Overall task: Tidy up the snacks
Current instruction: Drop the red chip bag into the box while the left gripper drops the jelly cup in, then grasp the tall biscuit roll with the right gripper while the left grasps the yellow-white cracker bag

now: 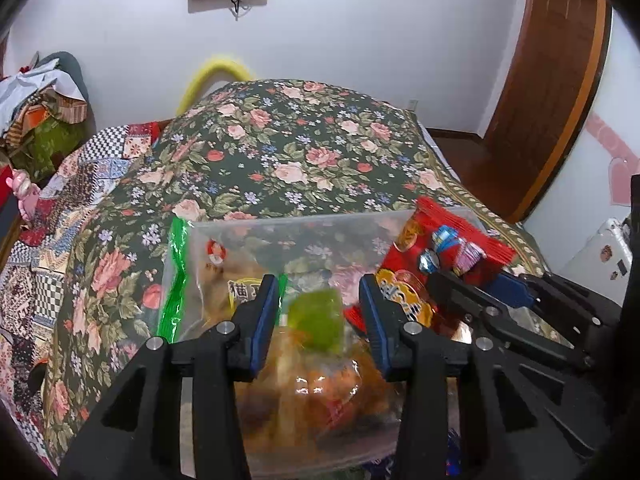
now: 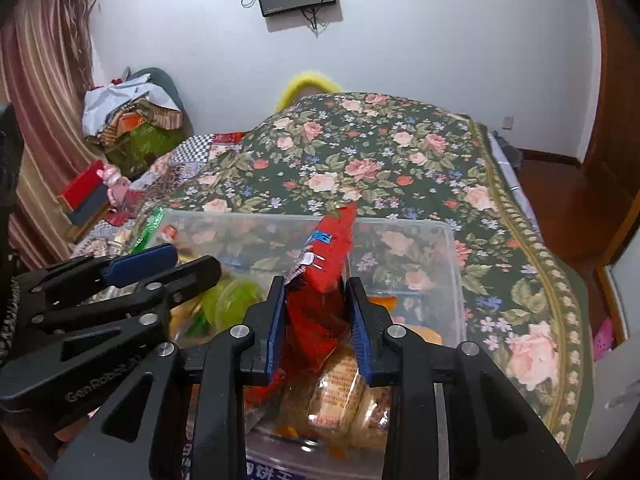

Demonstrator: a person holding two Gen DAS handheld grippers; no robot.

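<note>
While both grippers hung over the clear plastic bin on the flowered bedspread, I judged the step in hand to be setting the red snack packet down among the other snacks. The right gripper had that packet between its blue pads, jaws narrow; the pads looked to lie just against the wrapper, though I could not say how firmly they pressed. To do this well, I thought, the packet should go low into the free far right part of the bin before the jaws part fully, so it would not tip over the rim. The left gripper stood only a little open over the near left of the bin, with nothing pinched; a green snack lay below the gap, apart from the pads. In the bin I saw a green-edged bag standing at the left wall and wrapped biscuits heaped at the near side.
</note>
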